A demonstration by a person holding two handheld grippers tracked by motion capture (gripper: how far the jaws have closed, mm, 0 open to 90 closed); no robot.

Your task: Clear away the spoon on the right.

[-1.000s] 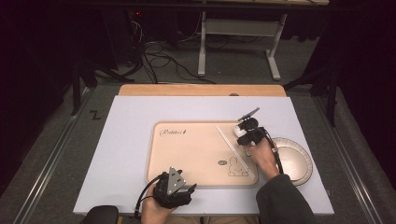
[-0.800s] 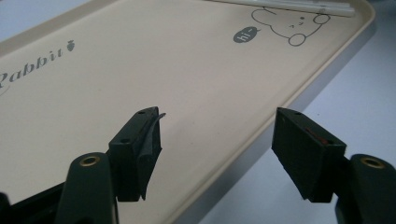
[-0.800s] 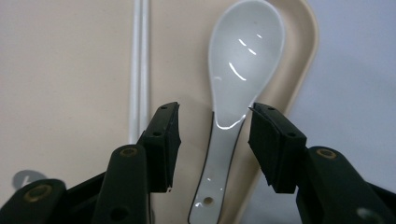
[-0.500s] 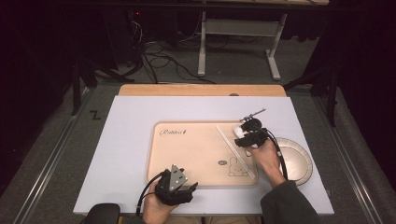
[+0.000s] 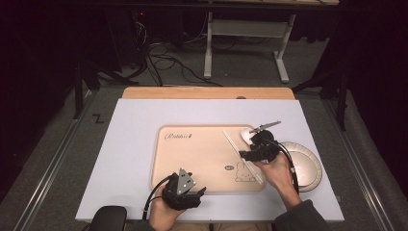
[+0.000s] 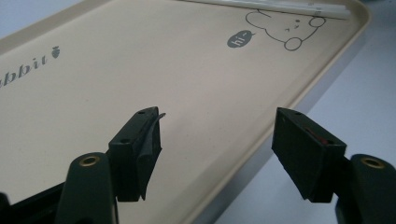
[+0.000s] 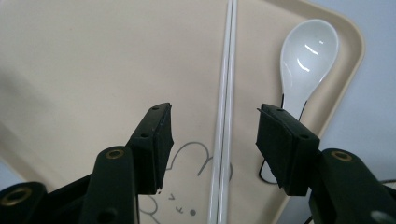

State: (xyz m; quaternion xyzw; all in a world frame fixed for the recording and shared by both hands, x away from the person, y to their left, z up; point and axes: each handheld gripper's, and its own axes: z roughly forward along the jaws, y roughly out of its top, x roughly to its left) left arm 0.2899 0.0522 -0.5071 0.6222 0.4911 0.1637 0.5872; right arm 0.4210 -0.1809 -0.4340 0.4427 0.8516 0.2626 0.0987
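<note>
Chopsticks [image 7: 224, 121] lie together on the tray [image 5: 192, 159], beside the spoon [image 7: 306, 56]. Right hand-held gripper [image 7: 212, 140] hangs over them, jaws wide, empty; centring then closing squarely should secure both. Left hand-held gripper [image 6: 217, 149], wide and empty, straddles the tray's near rim.

The desk [image 5: 144, 144] is evenly lit from above while the room toward 12 o'clock lies dark. The high view is soft and grainy. White glare streaks the spoon [image 7: 306, 56], and the near black jaws look slightly blurred in both gripper views.
</note>
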